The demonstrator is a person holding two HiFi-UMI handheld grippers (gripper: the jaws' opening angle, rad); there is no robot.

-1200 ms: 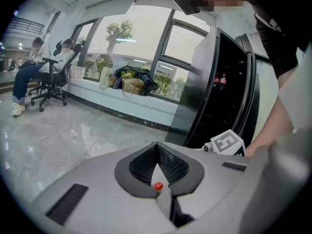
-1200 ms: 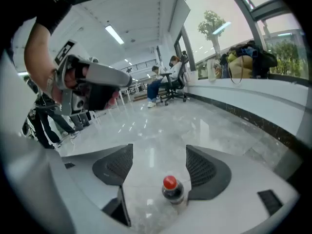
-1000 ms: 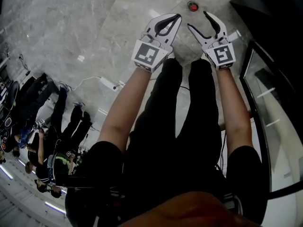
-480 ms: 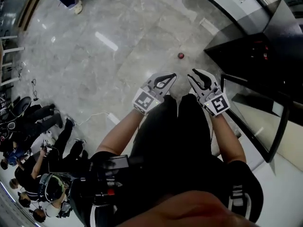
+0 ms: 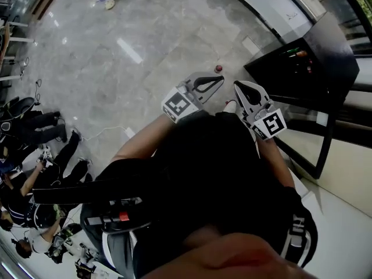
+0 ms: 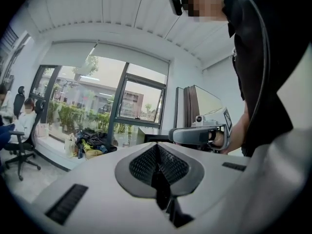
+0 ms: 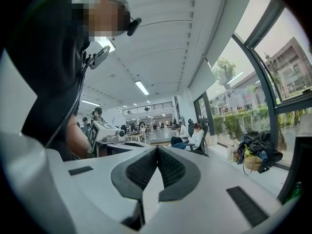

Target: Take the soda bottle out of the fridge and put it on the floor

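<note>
The soda bottle [image 5: 218, 68] stands on the grey marble floor, seen from above as a small red cap. Both grippers are held level, high above it and apart from it. My left gripper [image 5: 220, 79] is shut, its tips [image 6: 157, 145] meeting on nothing. My right gripper [image 5: 236, 85] has just been closing with nothing between its jaws and is now shut and empty [image 7: 157, 149]. The dark fridge [image 5: 302, 63] stands at the right with its glass door [image 5: 325, 138] swung open. Green and orange items show inside.
Several people sit at the head view's left edge [image 5: 23, 127], with a white cable [image 5: 110, 129] on the floor near them. Bags [image 6: 90, 143] lie by the big windows. A white wall base [image 5: 261, 16] curves behind the fridge.
Both grippers have risen far from the floor, so the red cap looks smaller and further off. The right jaws went from wide open to shut. The fridge has come into view.
</note>
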